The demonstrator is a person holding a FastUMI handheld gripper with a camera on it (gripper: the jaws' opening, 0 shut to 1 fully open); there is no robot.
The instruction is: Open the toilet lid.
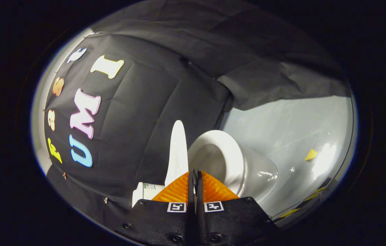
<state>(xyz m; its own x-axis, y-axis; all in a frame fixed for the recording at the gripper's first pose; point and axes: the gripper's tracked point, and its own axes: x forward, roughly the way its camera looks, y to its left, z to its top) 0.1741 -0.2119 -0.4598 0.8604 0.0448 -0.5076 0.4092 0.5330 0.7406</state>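
Toilet lid standing raised just beyond claw, slightly to its left, long axis pointing up toward booth wall; open toilet bowl lying to the right. Claw fingers pressed together, pinching nothing. Opening judged practically finished.

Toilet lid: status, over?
Tool shut, gripping nothing. White plastic toilet lid raised upright just beyond the fingers, white ceramic bowl open beside it. Nothing in the way.
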